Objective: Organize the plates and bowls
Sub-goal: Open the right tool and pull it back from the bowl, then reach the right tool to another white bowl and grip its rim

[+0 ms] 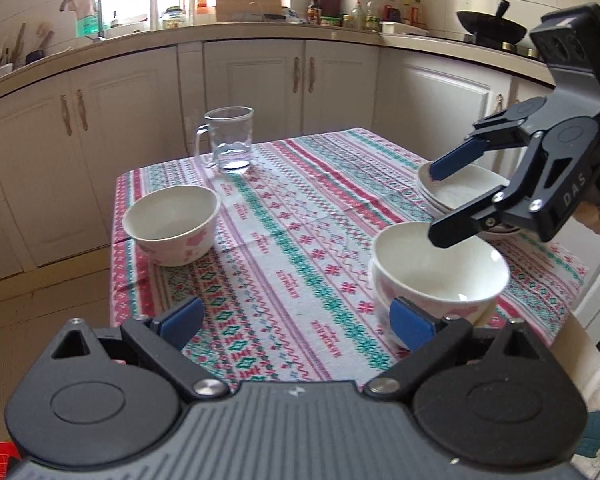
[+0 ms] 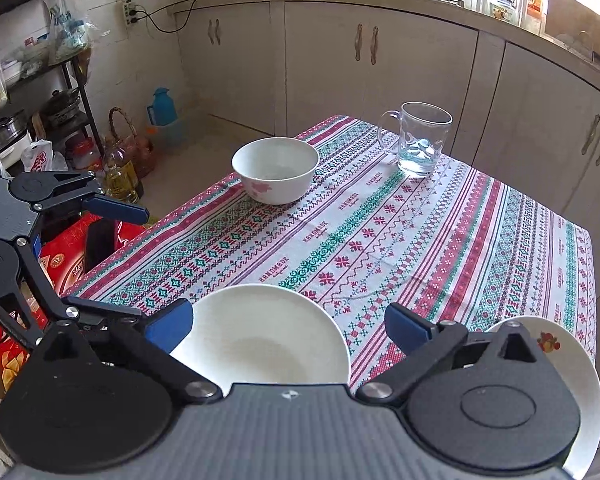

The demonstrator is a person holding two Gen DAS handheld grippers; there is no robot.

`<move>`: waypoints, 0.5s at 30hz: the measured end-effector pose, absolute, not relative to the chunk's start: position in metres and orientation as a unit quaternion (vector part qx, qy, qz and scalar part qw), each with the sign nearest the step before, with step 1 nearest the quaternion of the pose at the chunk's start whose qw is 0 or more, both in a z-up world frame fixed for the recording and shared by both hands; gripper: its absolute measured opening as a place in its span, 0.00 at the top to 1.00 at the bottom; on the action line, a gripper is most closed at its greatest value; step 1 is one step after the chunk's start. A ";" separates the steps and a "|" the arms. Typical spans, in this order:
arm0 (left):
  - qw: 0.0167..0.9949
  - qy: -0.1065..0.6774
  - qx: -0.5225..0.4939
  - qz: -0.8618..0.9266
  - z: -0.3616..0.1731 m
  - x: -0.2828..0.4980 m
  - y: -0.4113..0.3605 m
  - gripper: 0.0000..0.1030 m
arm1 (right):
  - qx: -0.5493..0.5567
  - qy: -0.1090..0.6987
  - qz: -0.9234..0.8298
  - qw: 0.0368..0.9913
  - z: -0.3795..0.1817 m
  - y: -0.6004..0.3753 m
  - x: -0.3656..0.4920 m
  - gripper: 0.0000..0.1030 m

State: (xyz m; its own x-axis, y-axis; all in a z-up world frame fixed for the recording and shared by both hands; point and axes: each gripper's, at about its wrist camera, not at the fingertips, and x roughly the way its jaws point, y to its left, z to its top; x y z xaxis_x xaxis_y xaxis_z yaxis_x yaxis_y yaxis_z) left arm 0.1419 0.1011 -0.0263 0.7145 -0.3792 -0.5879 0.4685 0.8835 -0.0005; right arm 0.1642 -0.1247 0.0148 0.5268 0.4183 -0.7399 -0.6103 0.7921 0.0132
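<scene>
Jaws, left: left gripper (image 1: 296,322) stands wide apart with nothing between its blue-padded fingers (image 1: 182,320), low over the near table edge.
Jaws, right: right gripper (image 1: 438,204) is spread open and empty, one black finger above the stacked bowls, the blue-padded one over the plates.
Stacked bowls: two white porcelain bowls with pink flower prints (image 1: 440,276), nested upright, at the near right of the table, just beside the left gripper's right finger.
Lone bowl: a white porcelain bowl with pink flowers (image 1: 172,224) sits upright near the table's left edge, well apart from the stack.
Plates: a stack of shallow white plates (image 1: 464,192) lies behind the stacked bowls, at the right edge; in the right wrist view a white plate with an orange print (image 2: 556,356) is partly hidden by the gripper body.
Mug: a clear glass mug with a handle (image 1: 230,142) stands at the far edge.
Open room: the red, green and white patterned tablecloth (image 1: 292,236) lies bare between lone bowl and stack.
Surround: cream kitchen cabinets (image 1: 256,80) beyond the table.
</scene>
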 end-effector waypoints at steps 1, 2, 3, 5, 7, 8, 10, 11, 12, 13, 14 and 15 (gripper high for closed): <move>0.927 0.297 0.079 -0.215 -0.028 0.145 0.104 0.04 | -0.126 0.386 0.294 0.865 0.015 -0.122 0.167 0.00; 0.931 0.294 0.083 -0.199 -0.030 0.148 0.107 0.04 | -0.129 0.387 0.290 0.866 0.015 -0.119 0.171 0.00; 0.933 0.295 0.083 -0.189 -0.032 0.153 0.110 0.04 | -0.133 0.388 0.288 0.865 0.016 -0.116 0.175 0.00; 0.933 0.296 0.073 -0.193 -0.036 0.161 0.119 0.04 | -0.139 0.389 0.283 0.866 0.016 -0.108 0.183 0.00; 0.931 0.303 0.057 -0.197 -0.039 0.170 0.127 0.04 | -0.142 0.394 0.281 0.864 0.016 -0.101 0.192 0.00; 0.928 0.311 0.049 -0.198 -0.041 0.175 0.130 0.03 | -0.143 0.395 0.281 0.863 0.017 -0.097 0.197 0.00; 0.925 0.321 0.039 -0.200 -0.044 0.184 0.135 0.03 | -0.147 0.399 0.281 0.860 0.017 -0.089 0.205 0.00; 0.924 0.324 0.040 -0.200 -0.047 0.188 0.136 0.03 | -0.149 0.401 0.281 0.859 0.018 -0.084 0.210 0.00; 0.924 0.323 0.045 -0.198 -0.049 0.192 0.137 0.03 | -0.152 0.403 0.281 0.857 0.018 -0.079 0.215 0.00; 0.925 0.322 0.050 -0.197 -0.050 0.195 0.137 0.03 | -0.155 0.405 0.283 0.856 0.019 -0.074 0.220 0.00; 0.926 0.317 0.055 -0.198 -0.052 0.198 0.138 0.03 | -0.157 0.405 0.284 0.855 0.020 -0.069 0.226 0.00; 0.927 0.313 0.058 -0.198 -0.053 0.201 0.139 0.03 | -0.161 0.406 0.287 0.853 0.021 -0.064 0.231 0.00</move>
